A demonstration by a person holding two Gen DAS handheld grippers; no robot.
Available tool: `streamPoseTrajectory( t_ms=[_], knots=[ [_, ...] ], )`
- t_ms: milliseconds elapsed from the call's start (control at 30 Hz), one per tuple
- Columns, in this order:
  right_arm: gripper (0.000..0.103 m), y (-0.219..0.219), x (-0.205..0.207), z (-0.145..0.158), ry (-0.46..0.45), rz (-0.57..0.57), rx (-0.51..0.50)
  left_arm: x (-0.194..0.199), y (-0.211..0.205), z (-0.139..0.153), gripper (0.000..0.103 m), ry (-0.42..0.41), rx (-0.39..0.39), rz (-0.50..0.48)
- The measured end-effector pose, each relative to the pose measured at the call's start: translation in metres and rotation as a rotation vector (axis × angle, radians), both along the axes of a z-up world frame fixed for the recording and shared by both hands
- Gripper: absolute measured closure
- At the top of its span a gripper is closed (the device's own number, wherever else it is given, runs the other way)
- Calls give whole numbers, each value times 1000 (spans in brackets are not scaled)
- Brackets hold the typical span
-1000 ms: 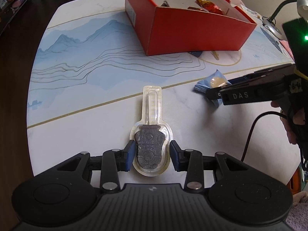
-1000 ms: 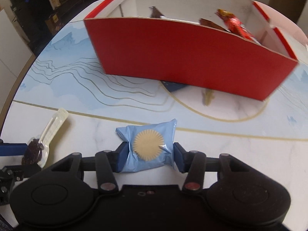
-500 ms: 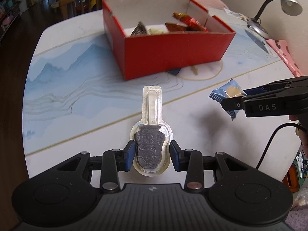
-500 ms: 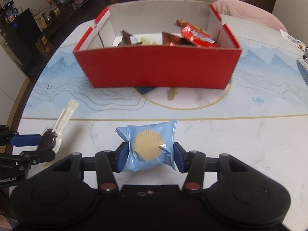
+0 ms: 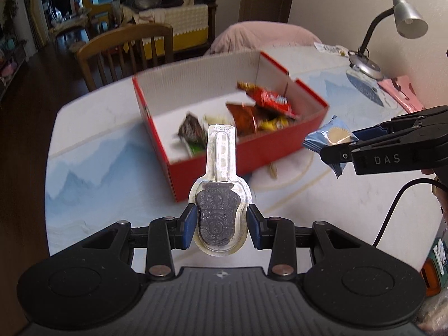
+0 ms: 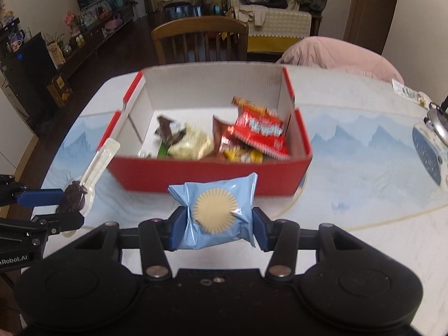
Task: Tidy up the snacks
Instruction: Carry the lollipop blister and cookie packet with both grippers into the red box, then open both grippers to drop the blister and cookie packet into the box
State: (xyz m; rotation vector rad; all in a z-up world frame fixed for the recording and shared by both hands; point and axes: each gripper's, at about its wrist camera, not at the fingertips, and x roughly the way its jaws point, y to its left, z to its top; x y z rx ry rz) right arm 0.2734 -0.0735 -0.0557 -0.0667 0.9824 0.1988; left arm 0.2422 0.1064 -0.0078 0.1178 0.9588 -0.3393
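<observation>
On the mountain-print table, your left gripper clamps the sealed chocolate lollipop, your right gripper the blue wafer pack. Beyond, the red box already holds several snacks; these two remain, aloft short of it.

A wooden chair stands behind the desk, with a cloth-draped sofa farther back. Dark floor, cream walls; a grey gooseneck lamp stands at the right.
</observation>
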Motion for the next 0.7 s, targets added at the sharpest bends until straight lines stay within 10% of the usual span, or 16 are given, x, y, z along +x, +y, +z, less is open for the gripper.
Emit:
streamPoseTrajectory(
  t_ms=[700],
  knots=[
    [54, 2, 106, 1, -29, 26, -18, 125, -17, -7, 65, 33, 66, 100]
  ],
)
